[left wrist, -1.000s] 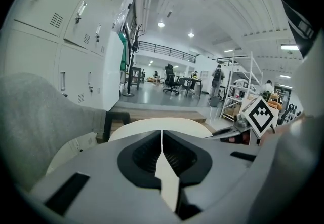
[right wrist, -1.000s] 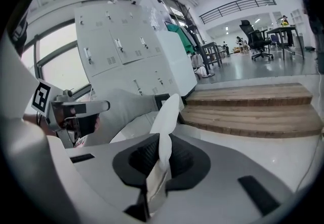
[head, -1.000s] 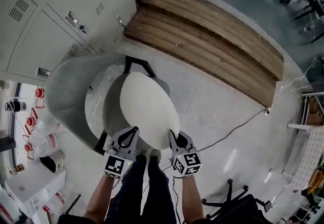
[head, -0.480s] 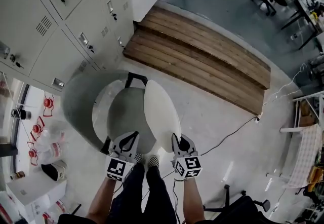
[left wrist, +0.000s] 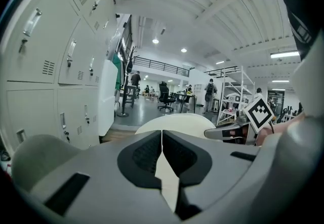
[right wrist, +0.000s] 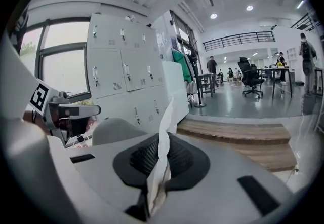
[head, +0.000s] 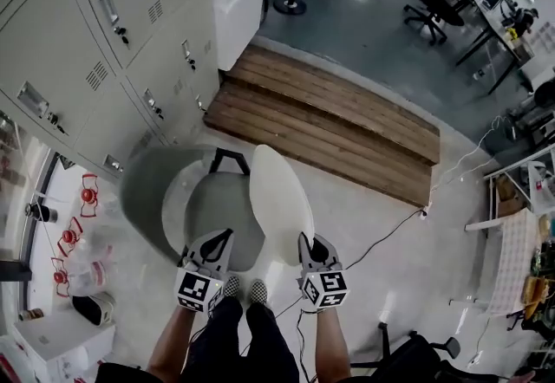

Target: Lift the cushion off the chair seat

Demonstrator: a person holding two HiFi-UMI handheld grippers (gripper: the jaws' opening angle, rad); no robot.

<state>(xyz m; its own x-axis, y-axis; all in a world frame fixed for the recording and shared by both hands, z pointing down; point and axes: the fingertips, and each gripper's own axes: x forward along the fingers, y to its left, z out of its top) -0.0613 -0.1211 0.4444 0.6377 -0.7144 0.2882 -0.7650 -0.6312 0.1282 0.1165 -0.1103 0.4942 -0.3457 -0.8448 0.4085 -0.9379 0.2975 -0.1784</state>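
Cushion [head: 279, 199]: tilted on edge over chair seat [head: 217, 208].
Right gripper [head: 306, 240]: clamps its thin edge.
Left gripper [head: 223, 236]: closed, apparently empty.
Risk: the one-sided pinch slips and the cushion drops.

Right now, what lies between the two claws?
The head view shows the front of the seat and the lower edge of the cushion there.

The cushion [head: 279, 199] hides part of the chair seat [head: 218, 212].

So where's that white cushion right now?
In the head view the cushion sits at the centre, tilted over the grey chair. Its near edge is pinched in the right gripper, and the wooden step lies beyond it.
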